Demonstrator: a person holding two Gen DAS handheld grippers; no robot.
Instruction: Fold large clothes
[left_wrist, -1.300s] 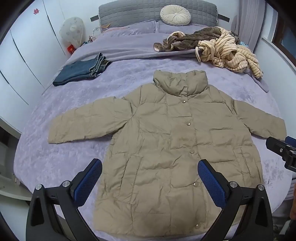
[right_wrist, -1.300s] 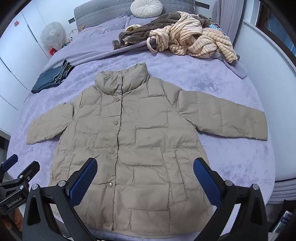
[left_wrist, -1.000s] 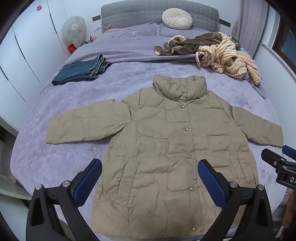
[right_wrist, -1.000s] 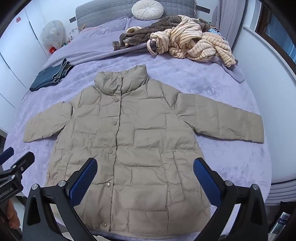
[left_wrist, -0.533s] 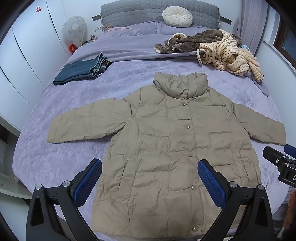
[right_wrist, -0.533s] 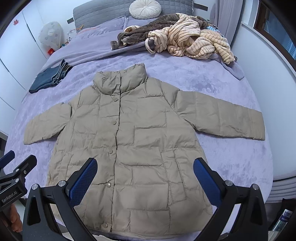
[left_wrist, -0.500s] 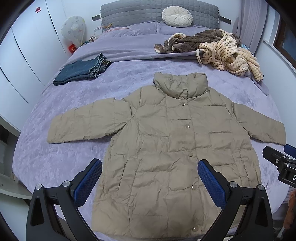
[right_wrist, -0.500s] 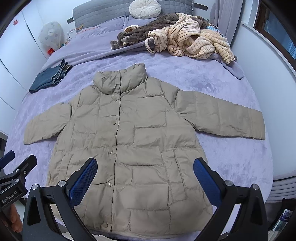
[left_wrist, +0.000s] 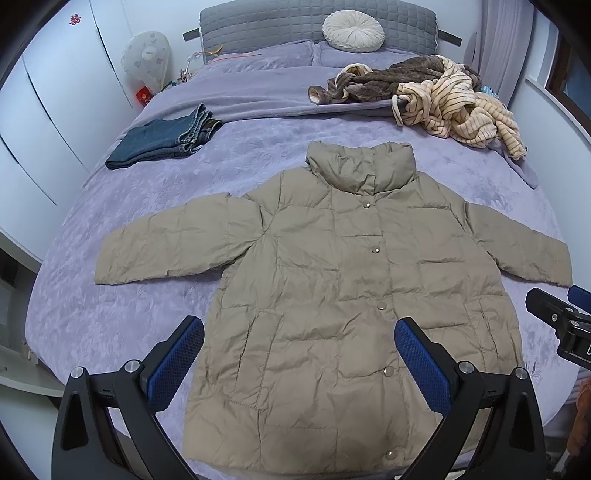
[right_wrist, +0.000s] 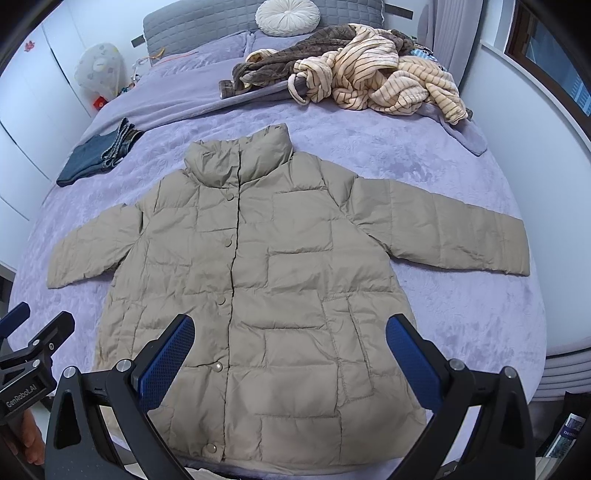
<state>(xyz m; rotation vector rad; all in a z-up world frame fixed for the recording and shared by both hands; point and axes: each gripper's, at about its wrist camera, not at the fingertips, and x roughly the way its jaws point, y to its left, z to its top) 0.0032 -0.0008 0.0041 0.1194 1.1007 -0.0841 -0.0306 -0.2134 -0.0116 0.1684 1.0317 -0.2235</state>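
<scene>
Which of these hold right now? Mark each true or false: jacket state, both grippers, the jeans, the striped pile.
1. The jacket lies spread flat with both sleeves out. True.
2. The left gripper is shut on the hem. False: its fingers are wide apart, holding nothing.
3. The right gripper is open. True.
4. The jeans lie on top of the jacket. False: they lie folded apart from it, near the bed's far left side.
5. The striped clothes are heaped near the pillows. True.
</scene>
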